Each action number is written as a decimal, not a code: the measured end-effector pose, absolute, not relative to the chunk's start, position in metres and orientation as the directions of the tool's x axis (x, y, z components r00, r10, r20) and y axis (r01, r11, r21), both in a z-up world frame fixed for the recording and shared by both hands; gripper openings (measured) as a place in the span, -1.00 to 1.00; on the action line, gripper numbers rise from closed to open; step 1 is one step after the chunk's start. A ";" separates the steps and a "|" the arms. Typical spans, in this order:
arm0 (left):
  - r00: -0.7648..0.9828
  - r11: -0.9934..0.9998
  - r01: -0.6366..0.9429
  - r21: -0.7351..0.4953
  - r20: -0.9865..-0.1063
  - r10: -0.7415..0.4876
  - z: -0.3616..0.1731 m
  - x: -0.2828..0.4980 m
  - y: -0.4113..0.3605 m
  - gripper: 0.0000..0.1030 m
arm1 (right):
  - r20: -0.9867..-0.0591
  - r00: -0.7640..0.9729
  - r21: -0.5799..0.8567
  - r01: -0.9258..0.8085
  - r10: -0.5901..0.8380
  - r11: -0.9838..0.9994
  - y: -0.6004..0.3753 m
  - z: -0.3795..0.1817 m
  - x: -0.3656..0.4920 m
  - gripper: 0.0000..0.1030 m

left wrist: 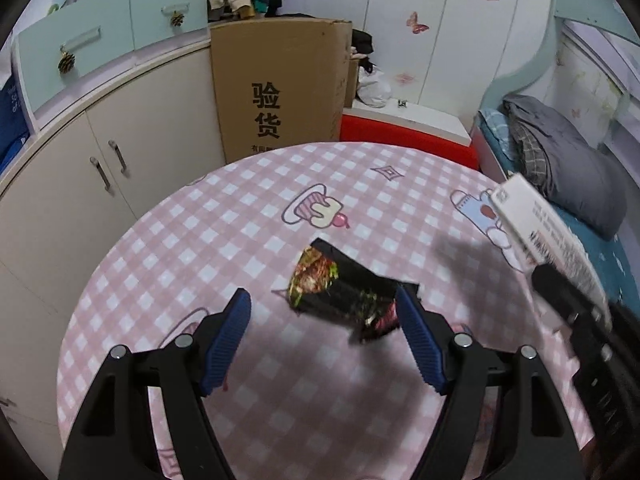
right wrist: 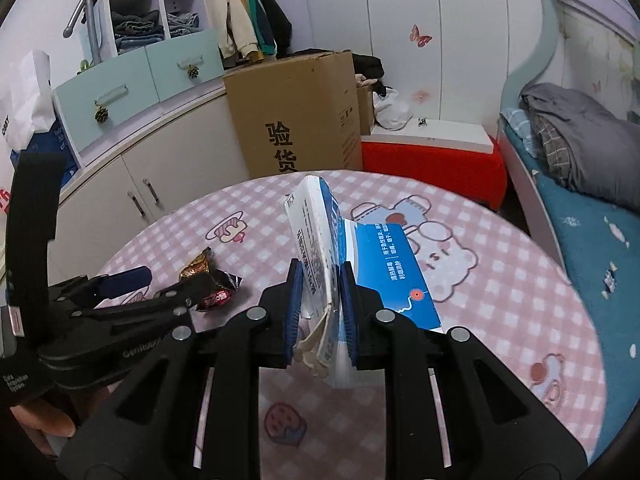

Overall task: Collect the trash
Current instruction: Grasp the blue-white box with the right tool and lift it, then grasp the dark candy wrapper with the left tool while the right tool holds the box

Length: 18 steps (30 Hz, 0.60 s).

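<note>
A dark crumpled snack wrapper (left wrist: 340,290) lies on the round pink checked table (left wrist: 240,216). My left gripper (left wrist: 324,306) is open just above the table, its blue fingers either side of the wrapper's near end. The wrapper also shows in the right wrist view (right wrist: 210,280), beside the left gripper (right wrist: 160,284). My right gripper (right wrist: 319,276) is shut on a flattened white and blue medicine box (right wrist: 320,236) and holds it above the table. The box also shows at the right in the left wrist view (left wrist: 548,236).
A tall cardboard box (left wrist: 280,84) and a red and white bench (left wrist: 408,128) stand behind the table. White cabinets (left wrist: 80,168) run along the left. A bed (left wrist: 568,168) with a grey blanket lies at the right.
</note>
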<state>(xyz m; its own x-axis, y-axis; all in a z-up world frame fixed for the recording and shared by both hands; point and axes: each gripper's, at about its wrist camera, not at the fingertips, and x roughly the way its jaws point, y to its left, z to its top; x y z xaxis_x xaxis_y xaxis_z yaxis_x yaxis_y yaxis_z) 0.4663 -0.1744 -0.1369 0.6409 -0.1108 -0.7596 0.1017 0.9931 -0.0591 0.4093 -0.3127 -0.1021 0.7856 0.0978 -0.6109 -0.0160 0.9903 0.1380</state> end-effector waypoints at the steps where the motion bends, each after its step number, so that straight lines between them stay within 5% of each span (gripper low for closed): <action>1: 0.644 0.993 0.099 -0.058 -0.757 -0.108 -0.138 0.467 -0.176 0.42 | -0.618 0.779 0.138 -0.020 0.102 0.990 -0.313 -0.106 0.411 -0.63; 14: 0.590 0.995 0.093 -0.046 -0.802 -0.092 -0.160 0.488 -0.194 0.41 | -0.639 0.760 0.142 -0.036 0.119 0.989 -0.318 -0.116 0.414 -0.63; 18: 0.596 0.994 0.108 -0.011 -0.800 -0.074 -0.161 0.487 -0.197 0.22 | -0.652 0.748 0.135 -0.052 0.129 0.989 -0.313 -0.120 0.415 -0.63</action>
<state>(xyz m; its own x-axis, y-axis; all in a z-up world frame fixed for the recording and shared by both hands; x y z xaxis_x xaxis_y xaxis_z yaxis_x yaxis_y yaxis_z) 0.4874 -0.1966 -0.1611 0.5960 -0.0736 -0.7996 0.1078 0.9941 -0.0112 0.4155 -0.3130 -0.1197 0.7476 0.1285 -0.6516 -0.0524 0.9895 0.1350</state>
